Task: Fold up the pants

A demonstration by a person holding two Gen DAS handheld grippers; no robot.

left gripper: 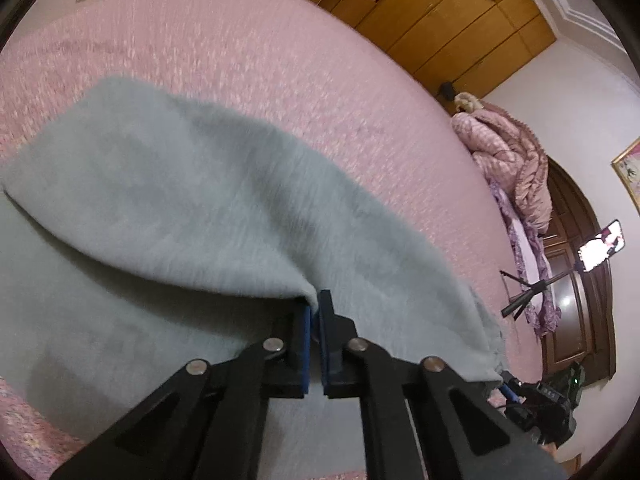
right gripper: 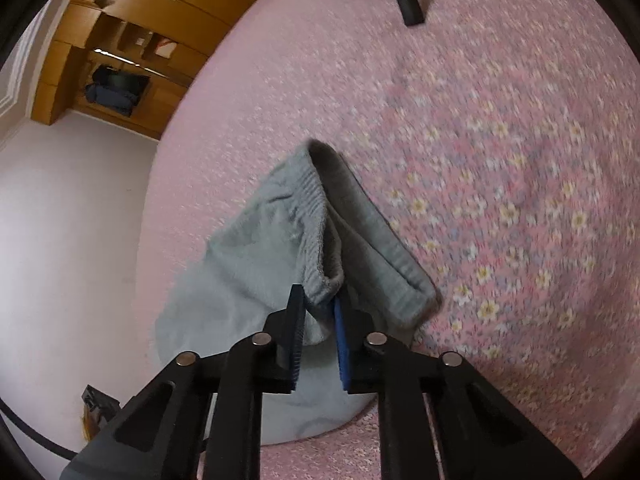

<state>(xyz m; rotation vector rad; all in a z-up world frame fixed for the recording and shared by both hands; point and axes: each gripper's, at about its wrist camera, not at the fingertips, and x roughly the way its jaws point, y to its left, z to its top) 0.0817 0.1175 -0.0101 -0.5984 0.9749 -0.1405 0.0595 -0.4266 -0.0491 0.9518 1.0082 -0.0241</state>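
Soft even indoor light, motion-blurred bedspread (right gripper: 500, 168), strong fisheye bending, dark vignetted corners

Left black two-finger gripper (left gripper: 316, 308) w/ blue pads, bottom centre of frame, pinches a fold of soft pale grey-green fleece pants (left gripper: 168, 208) spread across a pink floral bedspread (left gripper: 280, 64); wooden wardrobe (left gripper: 452, 20) upper right, phone on tripod (left gripper: 600, 246) at right edge.

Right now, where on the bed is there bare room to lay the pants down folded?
Bare pink bedspread lies beyond the grey pants, towards the wooden wardrobe. In the right view, flowered cover is free right of the waistband. It is crowded near the tripod leg and the piled quilt.
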